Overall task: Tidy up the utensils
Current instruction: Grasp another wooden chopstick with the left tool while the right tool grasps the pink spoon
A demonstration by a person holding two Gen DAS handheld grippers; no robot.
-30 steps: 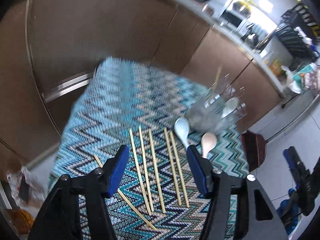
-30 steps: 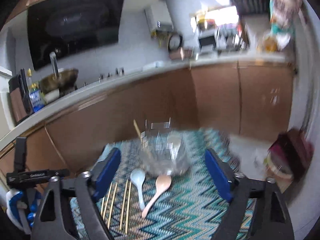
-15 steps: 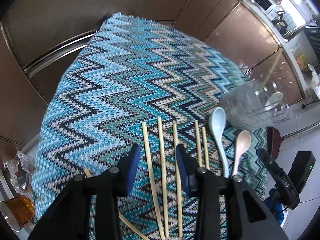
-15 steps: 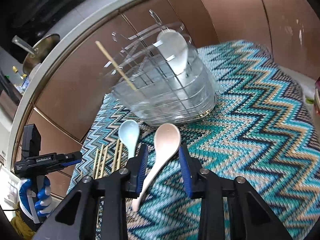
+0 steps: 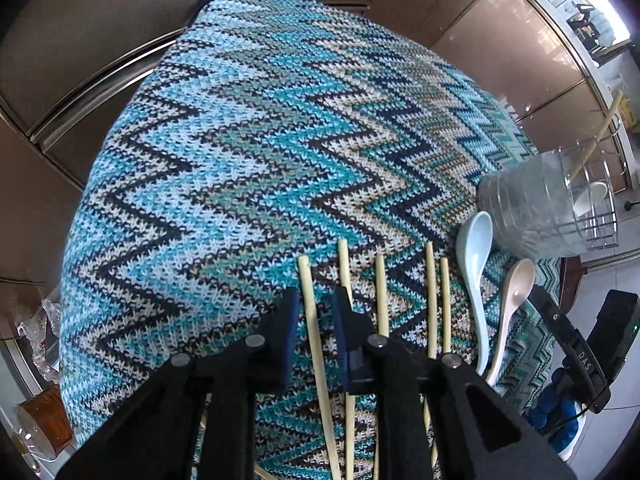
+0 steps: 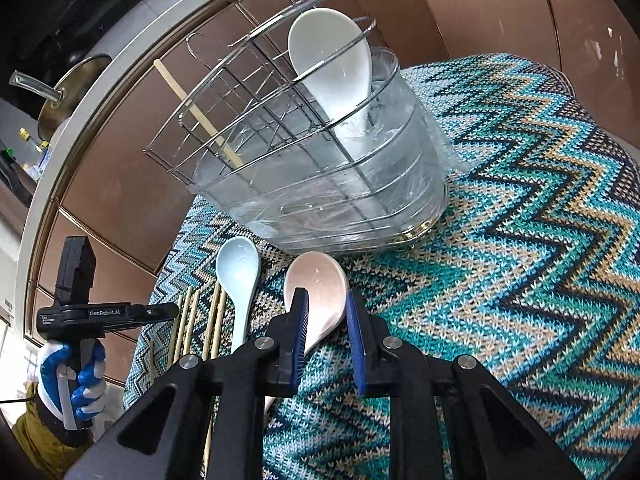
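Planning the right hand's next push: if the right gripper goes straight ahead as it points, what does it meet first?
Most likely the pink spoon: its bowl lies between the open jaws of the right gripper. Beyond it stands the wire utensil basket. Height above the spoon is unclear.

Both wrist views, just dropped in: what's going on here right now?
Utensils are being sorted into the wire holder, which already has a white spoon and one chopstick. The left gripper is low over the cloth with its fingers straddling a loose chopstick, not yet closed on it. The right gripper brackets the pink spoon, also still open. A pale blue spoon and more chopsticks lie on the cloth.
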